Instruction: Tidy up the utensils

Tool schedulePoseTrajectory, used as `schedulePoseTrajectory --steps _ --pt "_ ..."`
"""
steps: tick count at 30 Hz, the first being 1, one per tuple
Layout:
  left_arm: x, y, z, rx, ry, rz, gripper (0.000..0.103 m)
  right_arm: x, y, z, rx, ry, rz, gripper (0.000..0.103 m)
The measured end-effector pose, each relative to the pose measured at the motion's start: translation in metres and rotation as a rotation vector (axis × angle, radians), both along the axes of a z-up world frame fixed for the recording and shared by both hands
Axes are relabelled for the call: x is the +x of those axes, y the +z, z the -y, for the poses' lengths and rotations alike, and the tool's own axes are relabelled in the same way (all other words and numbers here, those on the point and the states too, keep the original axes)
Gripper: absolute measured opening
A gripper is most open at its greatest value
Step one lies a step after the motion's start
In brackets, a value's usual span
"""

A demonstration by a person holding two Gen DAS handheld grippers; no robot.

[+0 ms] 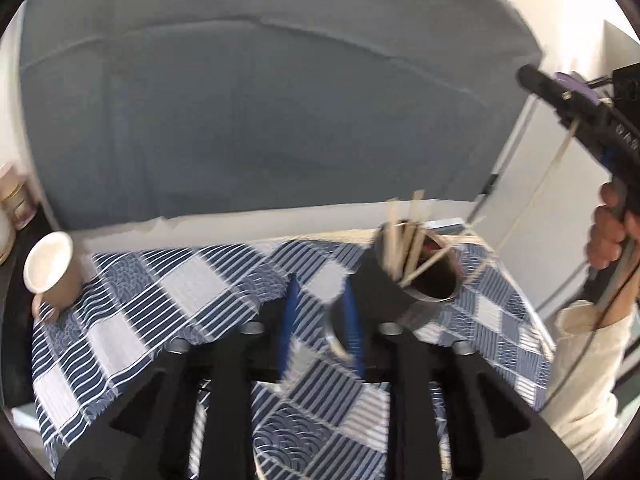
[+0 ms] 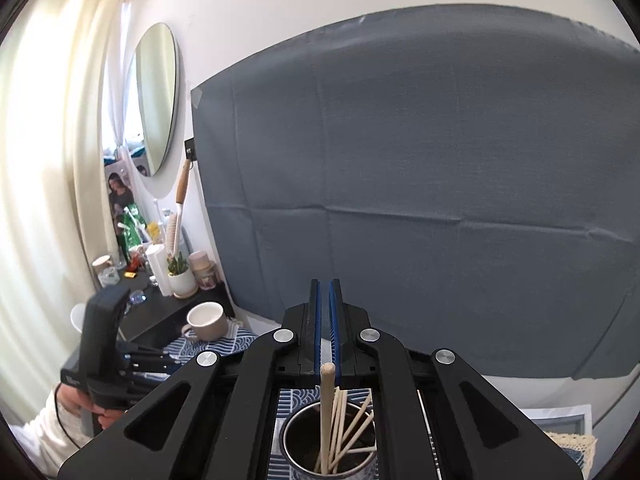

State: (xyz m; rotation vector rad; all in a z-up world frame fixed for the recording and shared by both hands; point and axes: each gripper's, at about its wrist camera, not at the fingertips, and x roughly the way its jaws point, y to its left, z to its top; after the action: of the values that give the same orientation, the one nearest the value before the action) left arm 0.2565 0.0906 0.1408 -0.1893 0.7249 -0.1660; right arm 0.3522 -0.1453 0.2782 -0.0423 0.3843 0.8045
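A dark metal cup (image 1: 424,276) holding several wooden sticks (image 1: 404,236) stands on the blue-and-white checked cloth (image 1: 168,304). My left gripper (image 1: 320,316) is shut on the cup's handle (image 1: 334,336); the view is blurred. My right gripper (image 1: 568,96) is high at the right of the left wrist view, shut on a long pale wooden utensil (image 1: 532,196) that hangs down. In the right wrist view the right gripper (image 2: 325,320) pinches that utensil (image 2: 326,404), whose lower end is inside the cup (image 2: 330,444) among the sticks.
A beige mug (image 2: 206,322) stands at the cloth's far left corner; it also shows in the left wrist view (image 1: 50,268). A dark side table (image 2: 160,312) with jars, a plant and bottles is beyond it. A grey cloth backdrop (image 2: 440,180) hangs behind the table.
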Motion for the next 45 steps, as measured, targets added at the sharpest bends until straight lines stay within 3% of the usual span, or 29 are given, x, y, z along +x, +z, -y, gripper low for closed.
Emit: schedulePoseTrajectory --steps 1,6,11,18,20,25,26,31,35,45 --pt "-0.001 -0.006 -0.004 0.012 0.017 -0.012 0.046 0.002 -0.002 -0.001 -0.002 -0.006 0.001 0.004" --pt "-0.004 -0.043 -0.024 0.037 0.071 -0.106 0.056 0.012 -0.016 -0.005 0.018 -0.015 -0.023 0.004" --pt "0.002 -0.095 -0.035 0.063 0.103 -0.245 0.056 0.017 -0.030 -0.011 0.013 -0.026 -0.042 0.004" --pt "0.004 -0.150 -0.033 0.098 0.082 -0.370 0.056 0.021 -0.043 -0.016 -0.015 -0.042 -0.059 0.004" --pt "0.004 -0.160 -0.034 0.098 0.079 -0.402 0.046 0.021 -0.046 -0.017 -0.019 -0.048 -0.065 0.004" --pt "0.003 -0.162 -0.035 0.166 0.085 -0.372 0.010 0.021 -0.053 -0.017 -0.030 -0.058 -0.078 0.004" --pt "0.003 -0.162 -0.038 0.160 0.088 -0.373 0.008 0.021 -0.054 -0.017 -0.033 -0.061 -0.080 0.004" --pt "-0.006 -0.161 -0.059 0.040 0.094 -0.379 0.005 0.019 -0.058 -0.015 -0.029 -0.065 -0.088 0.004" --pt "-0.021 -0.144 -0.070 -0.042 0.108 -0.329 0.005 0.015 -0.065 -0.016 -0.048 -0.061 -0.088 0.004" --pt "-0.035 -0.074 -0.074 -0.097 0.103 -0.164 0.005 0.008 -0.099 -0.009 -0.054 -0.073 -0.125 0.007"
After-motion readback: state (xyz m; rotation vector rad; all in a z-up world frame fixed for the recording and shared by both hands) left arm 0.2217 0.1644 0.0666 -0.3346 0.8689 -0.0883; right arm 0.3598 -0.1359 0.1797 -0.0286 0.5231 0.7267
